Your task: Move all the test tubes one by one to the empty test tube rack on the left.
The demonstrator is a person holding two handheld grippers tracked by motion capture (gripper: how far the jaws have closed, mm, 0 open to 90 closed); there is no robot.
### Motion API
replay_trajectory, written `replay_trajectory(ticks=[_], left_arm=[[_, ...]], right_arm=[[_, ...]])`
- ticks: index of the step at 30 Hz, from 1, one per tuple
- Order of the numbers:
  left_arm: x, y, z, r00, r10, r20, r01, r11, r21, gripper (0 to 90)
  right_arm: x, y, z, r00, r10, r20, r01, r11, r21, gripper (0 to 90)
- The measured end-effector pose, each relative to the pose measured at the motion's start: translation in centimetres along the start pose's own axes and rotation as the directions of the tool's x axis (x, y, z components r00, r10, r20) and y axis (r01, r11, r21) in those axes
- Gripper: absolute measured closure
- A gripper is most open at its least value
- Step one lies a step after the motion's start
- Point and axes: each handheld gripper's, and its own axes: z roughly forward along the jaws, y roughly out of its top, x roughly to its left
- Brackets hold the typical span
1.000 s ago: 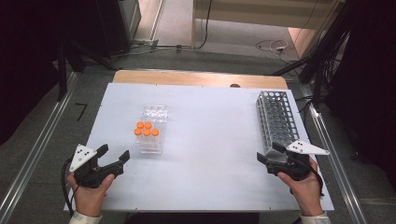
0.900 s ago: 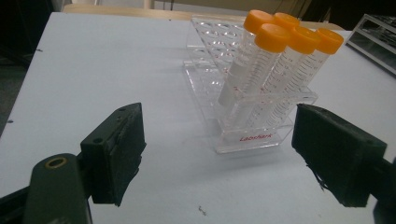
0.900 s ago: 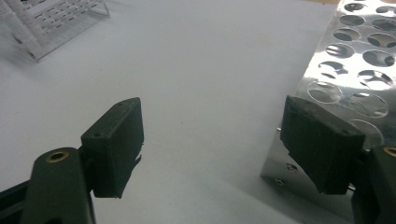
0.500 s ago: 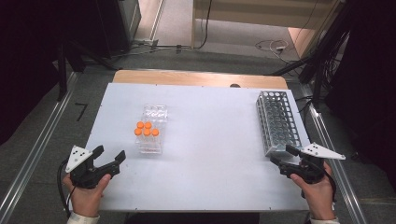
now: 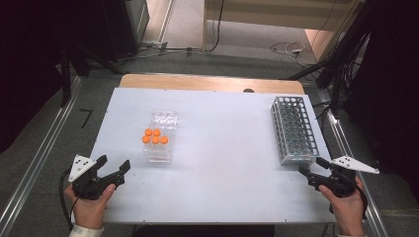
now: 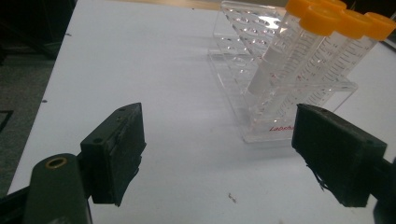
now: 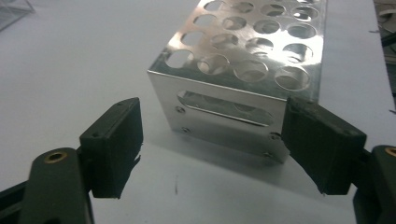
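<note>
On the white tabletop point(image 5: 222, 163), toward its left half, stands a clear plastic tube rack point(image 5: 160, 137) holding five clear tubes with orange caps point(image 5: 154, 137) grouped at its near-middle rows. Along the right edge stands a shiny metal rack with round holes point(image 5: 293, 129), its holes empty. The left gripper point(image 5: 114, 171) rests at the near left corner, held in the person's left hand point(image 5: 90, 210), pointing toward the clear rack but well apart from it — its black fingers point(image 6: 114, 154) are spread wide with only bare tabletop between them. The right gripper point(image 5: 309, 172) sits just beside the near end of the metal rack; in the right gripper view its fingers point(image 7: 114, 147) are spread too, flanking the rack's near end wall point(image 7: 224, 116) without pressing on it.
</note>
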Motion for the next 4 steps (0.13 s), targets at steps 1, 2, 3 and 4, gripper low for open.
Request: replay_trajectory(ticks=[1, 2, 3, 4], left_arm=[[0.03, -0.06, 0.11, 1.0, 0.0, -0.003, 0.0, 1.0, 0.004, 17.2], [0.05, -0.14, 0.28, 1.0, -0.002, -0.006, 0.002, 1.0, 0.006, 17.2], [0.11, -0.23, 0.43, 0.9999, -0.002, -0.011, 0.002, 0.9999, 0.012, 17.1], [0.18, -0.34, 0.64, 0.9999, -0.002, -0.016, 0.002, 0.9998, 0.018, 17.1]], right_arm=[[-0.13, -0.11, 0.07, 0.9999, 0.0, 0.013, 0.0, 1.0, 0.007, 17.3], [-0.28, -0.25, 0.17, 0.9996, 0.0, 0.027, 0.0, 1.0, 0.014, 15.9], [-0.44, -0.4, 0.27, 0.9993, 0.004, 0.038, -0.005, 1.0, 0.024, 15.3], [-0.66, -0.58, 0.44, 0.9988, 0.002, 0.05, -0.004, 1.0, 0.03, 14.9]])
